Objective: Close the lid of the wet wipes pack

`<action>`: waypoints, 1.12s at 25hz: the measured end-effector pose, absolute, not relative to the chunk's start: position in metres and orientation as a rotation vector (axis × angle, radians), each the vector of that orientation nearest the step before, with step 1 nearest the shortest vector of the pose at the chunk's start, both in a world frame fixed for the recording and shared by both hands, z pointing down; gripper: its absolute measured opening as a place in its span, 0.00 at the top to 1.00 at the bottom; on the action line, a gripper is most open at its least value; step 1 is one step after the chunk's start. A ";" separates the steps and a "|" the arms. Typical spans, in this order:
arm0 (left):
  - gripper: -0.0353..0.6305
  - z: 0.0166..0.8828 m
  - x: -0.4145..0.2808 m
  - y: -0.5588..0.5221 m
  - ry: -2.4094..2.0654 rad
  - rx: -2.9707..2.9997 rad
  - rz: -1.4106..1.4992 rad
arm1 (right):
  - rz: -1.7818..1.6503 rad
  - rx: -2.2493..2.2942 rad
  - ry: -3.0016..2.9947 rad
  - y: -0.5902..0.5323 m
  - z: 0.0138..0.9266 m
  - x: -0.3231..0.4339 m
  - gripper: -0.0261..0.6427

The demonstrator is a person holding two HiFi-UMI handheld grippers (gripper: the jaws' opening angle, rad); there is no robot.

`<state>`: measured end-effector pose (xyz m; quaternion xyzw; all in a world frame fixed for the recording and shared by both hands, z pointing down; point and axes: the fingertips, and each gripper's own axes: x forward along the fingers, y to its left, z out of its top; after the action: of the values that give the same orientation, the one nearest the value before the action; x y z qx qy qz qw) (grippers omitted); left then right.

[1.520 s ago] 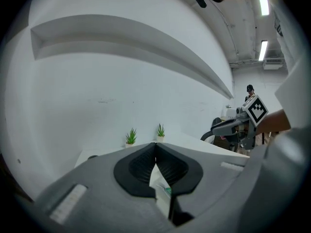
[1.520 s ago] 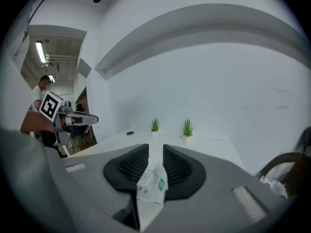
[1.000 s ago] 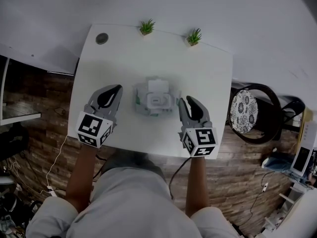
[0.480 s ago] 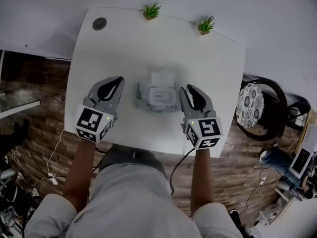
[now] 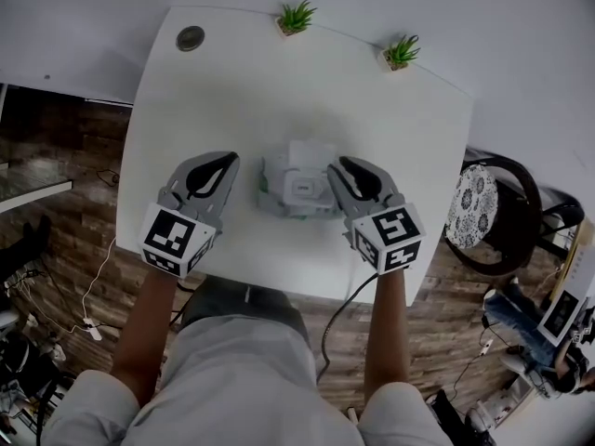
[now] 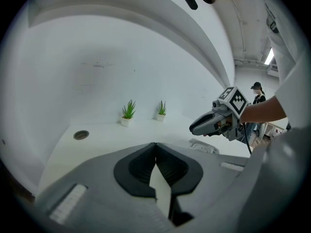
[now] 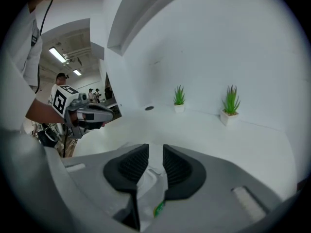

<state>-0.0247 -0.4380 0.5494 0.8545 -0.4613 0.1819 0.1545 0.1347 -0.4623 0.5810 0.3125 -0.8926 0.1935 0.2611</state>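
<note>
The wet wipes pack [image 5: 296,191] lies in the middle of the white table [image 5: 232,91]. Its white lid [image 5: 310,153] stands flipped back at the far side. My right gripper [image 5: 337,164] is open, and its tips hang over the pack's right end. In the right gripper view the pack [image 7: 149,177] shows through the gap between the jaws of the right gripper [image 7: 155,147], with nothing pinched. My left gripper [image 5: 230,157] rests a short way left of the pack, apart from it. In the left gripper view the left gripper [image 6: 155,143] has its tips together with nothing held, and the pack [image 6: 204,146] lies to the right.
Two small potted plants [image 5: 296,17] [image 5: 402,52] stand along the table's far edge, and a round grommet [image 5: 191,37] sits at the far left corner. A chair with a patterned cushion [image 5: 474,207] stands right of the table. People stand far off in the room.
Both grippers have come down toward the table. The right gripper has swung left from beside the pack to over its right end. The left gripper has barely shifted sideways.
</note>
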 end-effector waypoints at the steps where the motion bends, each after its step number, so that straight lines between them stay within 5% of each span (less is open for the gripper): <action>1: 0.94 0.551 -0.025 -0.437 -1.320 2.445 0.523 | 0.514 0.819 -2.412 -0.463 0.583 0.132 0.82; 28: 0.94 0.571 -0.028 -0.442 -1.254 2.442 0.554 | 0.486 0.108 -2.189 -0.493 0.643 0.088 0.81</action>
<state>-0.0275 -0.4415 0.5705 0.8593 -0.4412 0.1949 0.1700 0.0883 -0.4927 0.6427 0.0436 -0.8787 0.1951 0.4335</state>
